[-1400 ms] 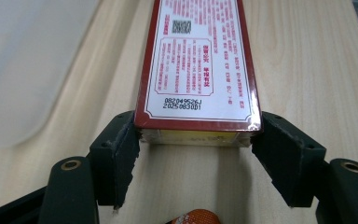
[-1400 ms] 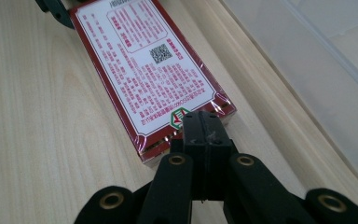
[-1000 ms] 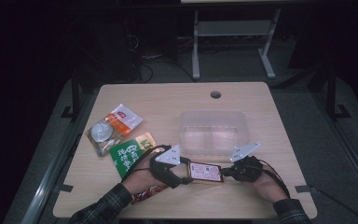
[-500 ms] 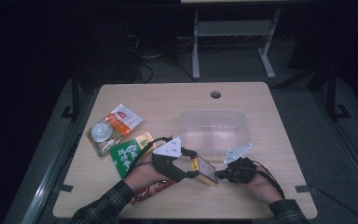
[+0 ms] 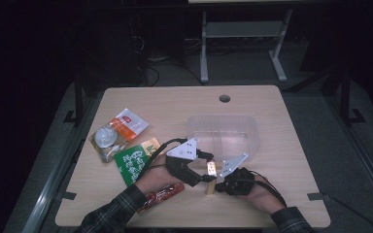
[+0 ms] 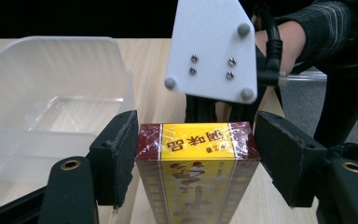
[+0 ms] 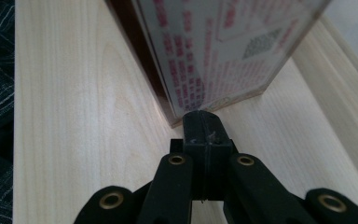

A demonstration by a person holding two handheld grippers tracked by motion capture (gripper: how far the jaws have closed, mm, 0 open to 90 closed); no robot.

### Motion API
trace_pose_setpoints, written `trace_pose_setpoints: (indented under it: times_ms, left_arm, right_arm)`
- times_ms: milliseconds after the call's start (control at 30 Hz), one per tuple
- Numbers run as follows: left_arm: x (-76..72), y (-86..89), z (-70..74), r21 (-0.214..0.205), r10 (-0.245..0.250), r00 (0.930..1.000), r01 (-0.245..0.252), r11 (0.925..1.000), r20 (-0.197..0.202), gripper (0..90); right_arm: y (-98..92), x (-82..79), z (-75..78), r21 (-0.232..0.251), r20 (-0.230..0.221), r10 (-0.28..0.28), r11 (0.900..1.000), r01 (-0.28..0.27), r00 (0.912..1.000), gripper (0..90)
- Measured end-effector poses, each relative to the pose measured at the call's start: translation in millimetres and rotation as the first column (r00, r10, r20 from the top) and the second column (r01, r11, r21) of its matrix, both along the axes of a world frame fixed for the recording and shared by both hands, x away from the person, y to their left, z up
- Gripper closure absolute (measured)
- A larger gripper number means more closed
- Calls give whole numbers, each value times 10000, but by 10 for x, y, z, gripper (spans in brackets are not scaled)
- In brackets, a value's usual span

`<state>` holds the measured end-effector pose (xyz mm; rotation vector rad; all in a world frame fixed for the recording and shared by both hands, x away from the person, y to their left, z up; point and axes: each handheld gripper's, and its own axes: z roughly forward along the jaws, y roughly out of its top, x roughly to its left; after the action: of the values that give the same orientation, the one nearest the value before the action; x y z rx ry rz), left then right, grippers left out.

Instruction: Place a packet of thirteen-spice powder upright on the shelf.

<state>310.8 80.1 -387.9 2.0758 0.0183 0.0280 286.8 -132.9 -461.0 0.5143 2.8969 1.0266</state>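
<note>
A yellow and maroon box point(image 5: 211, 170) with printed writing stands tipped up on its end near the table's front edge. My left gripper point(image 5: 205, 176) is shut on it; in the left gripper view the box point(image 6: 196, 186) sits between both black pads point(image 6: 121, 149), which press its sides. My right gripper point(image 5: 219, 185) is shut with nothing in it. In the right gripper view its closed tip point(image 7: 204, 123) touches the lower corner of the box point(image 7: 214, 46), whose pale printed face tilts above the wood. The right gripper's grey plate point(image 6: 209, 51) shows just behind the box.
A clear plastic container point(image 5: 223, 133) stands just behind the grippers. At the left lie an orange packet point(image 5: 128, 124), a round clear-wrapped item point(image 5: 104, 138), a green packet point(image 5: 133, 162) and a red bar point(image 5: 162, 195). A cable hole point(image 5: 224, 98) marks the table's far side.
The box lay flat between the grippers; now it is tipped up on end in the left gripper, which has risen. The right gripper has slid left against the box's lower edge.
</note>
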Motion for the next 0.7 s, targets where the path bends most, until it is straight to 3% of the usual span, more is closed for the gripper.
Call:
trace_pose_setpoints:
  times_ms: [267,333,467,700]
  left_arm:
    - [2,14,16,39,128,9998,-127,9999,-137,307]
    - [7,25,18,39,171,9996,-171,9998,-203,294]
    - [7,43,16,38,221,9993,-220,9997,-302,289]
    - [-3,105,44,-62,297,9988,-299,9995,-384,267]
  right_arm:
    - [-89,6,56,323,77,-246,9992,243,9997,898]
    - [-109,-11,79,456,-160,-483,9978,490,9987,896]
    - [-142,-6,89,510,-19,-547,9972,547,9985,869]
    - [-232,-18,144,731,225,-846,9939,828,9962,744]
